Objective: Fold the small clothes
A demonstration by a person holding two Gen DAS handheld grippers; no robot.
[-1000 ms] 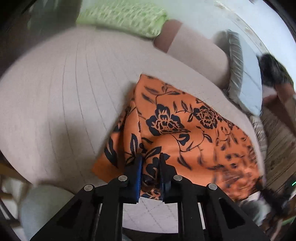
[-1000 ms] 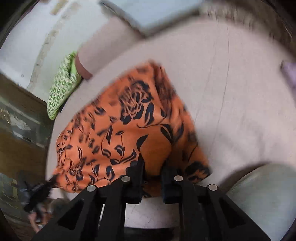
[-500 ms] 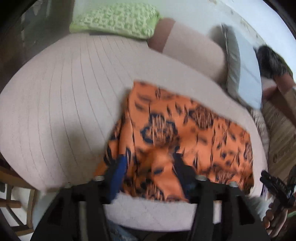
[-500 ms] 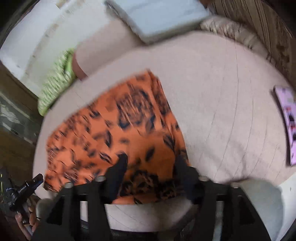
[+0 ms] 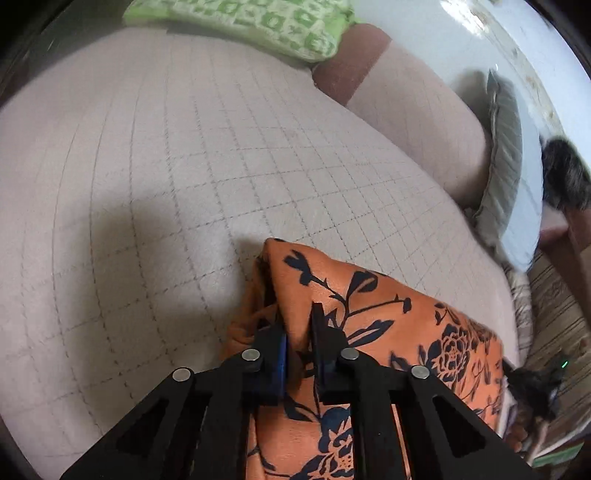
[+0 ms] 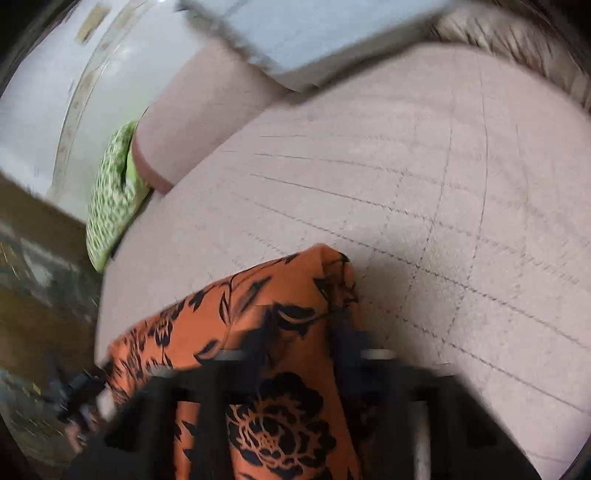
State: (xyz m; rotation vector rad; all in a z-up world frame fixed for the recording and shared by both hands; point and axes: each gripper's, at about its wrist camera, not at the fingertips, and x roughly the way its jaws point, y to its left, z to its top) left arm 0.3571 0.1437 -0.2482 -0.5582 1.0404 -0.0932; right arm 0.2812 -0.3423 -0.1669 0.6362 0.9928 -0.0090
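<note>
Orange floral cloth (image 5: 388, 325) is pinched in both grippers' just-closed fingers, left (image 5: 298, 341) and right (image 6: 299, 354); thin bunched fabric could slip free low in frame, spoiling the fold

I'm in a home bedroom: a bed with a pinkish quilted cover (image 5: 207, 155), a green patterned pillow (image 5: 258, 22) and a pale blue cushion (image 5: 517, 177).

Both wrist cameras look steeply down, close over the orange floral cloth (image 5: 373, 321) on the quilted bed (image 6: 443, 206).
</note>
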